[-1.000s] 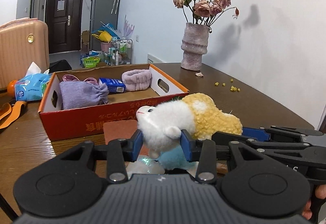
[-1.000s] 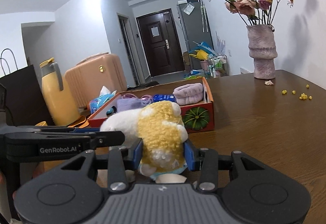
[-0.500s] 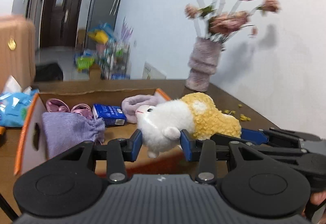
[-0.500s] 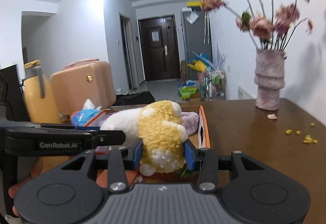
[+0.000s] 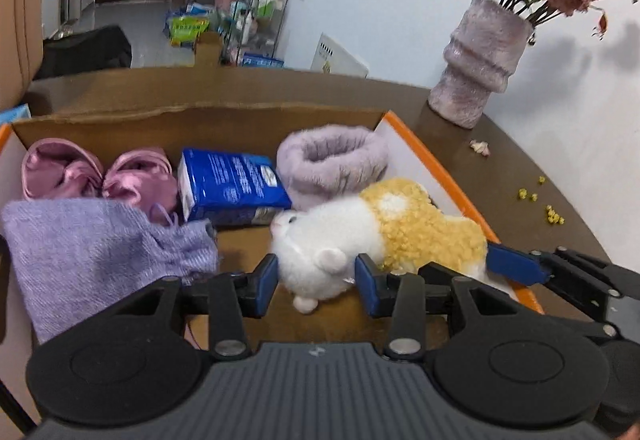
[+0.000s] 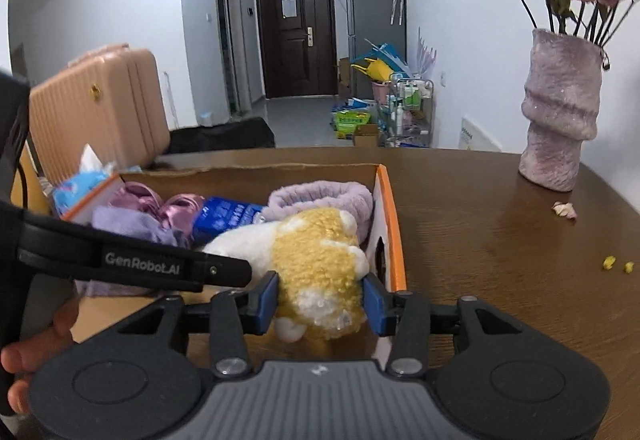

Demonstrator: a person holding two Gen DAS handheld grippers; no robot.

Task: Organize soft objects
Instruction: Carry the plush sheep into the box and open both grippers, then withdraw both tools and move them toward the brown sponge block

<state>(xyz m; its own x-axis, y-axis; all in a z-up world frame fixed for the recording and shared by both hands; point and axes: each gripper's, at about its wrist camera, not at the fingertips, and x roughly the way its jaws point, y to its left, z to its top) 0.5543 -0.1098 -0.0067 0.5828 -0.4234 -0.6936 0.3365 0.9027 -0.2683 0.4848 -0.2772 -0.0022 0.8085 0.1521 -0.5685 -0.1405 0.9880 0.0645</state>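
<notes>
A white and yellow plush toy (image 5: pixel 360 236) hangs low inside the right end of an orange-rimmed cardboard box (image 5: pixel 440 168). My left gripper (image 5: pixel 316 280) is shut on its white head. My right gripper (image 6: pixel 320 298) holds the yellow rear (image 6: pixel 320 264); its jaws are opening, and the blue pads still touch the fur. In the box lie a purple knit pouch (image 5: pixel 100 252), pink satin pieces (image 5: pixel 100 176), a blue pack (image 5: pixel 232 188) and a lilac fluffy band (image 5: pixel 332 160). I cannot tell whether the toy rests on the box floor.
A fuzzy lilac vase (image 6: pixel 560 112) of dried roses stands on the brown table (image 6: pixel 500 240) right of the box, with yellow crumbs (image 6: pixel 618 264) nearby. A blue tissue pack (image 6: pixel 80 184) and a pink suitcase (image 6: pixel 100 100) are beyond the box's left end.
Both grippers have carried the plush toy forward over the box's front wall, from in front of the box to inside it. The right jaws stand slightly wider than before.
</notes>
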